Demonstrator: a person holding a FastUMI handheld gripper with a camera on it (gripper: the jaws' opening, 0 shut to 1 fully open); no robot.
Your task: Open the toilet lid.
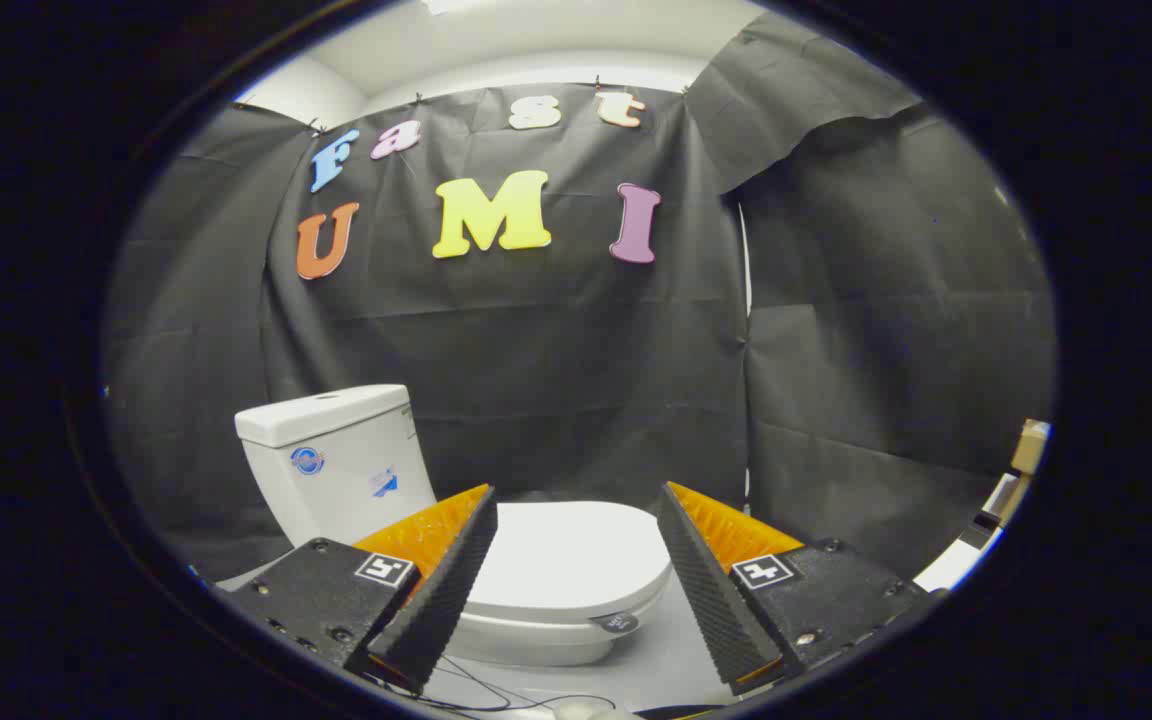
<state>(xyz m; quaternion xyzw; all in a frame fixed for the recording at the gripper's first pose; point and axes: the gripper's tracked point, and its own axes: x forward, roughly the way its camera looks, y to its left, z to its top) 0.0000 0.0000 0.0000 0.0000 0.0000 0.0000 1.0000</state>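
A: Log the tool first. What are your fingers doing?

B: Your gripper [576, 500] is spread wide, released, with nothing between the fingers. Two fingers [441, 590] show at the bottom of the frame, one lower left, one lower right, both angled inward toward their tips. Neither touches anything you can see. Each finger mount carries one square marker tag [384, 569]; that makes two tags.

A: And the task object?

B: One toilet [336, 470], lower centre-left of the frame, standing against the black cloth wall [536, 350]. Its lid [576, 550] is down, lying flat over the bowl. The lid shows in the gap between your fingers and beyond their tips, apart from them. The left finger covers the lid's near-left part from this view.

A: Tank?

B: One tank [331, 450], upright, left of centre, behind your left finger. Two stickers on its front face [307, 461]; too small to read.

A: Anything else to count?

B: One small dark label [616, 622] on the bowl's front rim, below the lid. Thin dark cables [496, 690] lie on the pale floor [656, 650] at the very bottom of the frame; count unclear, at least two. At the far right edge, some light-coloured boxes or furniture [1026, 450], too distorted to identify.
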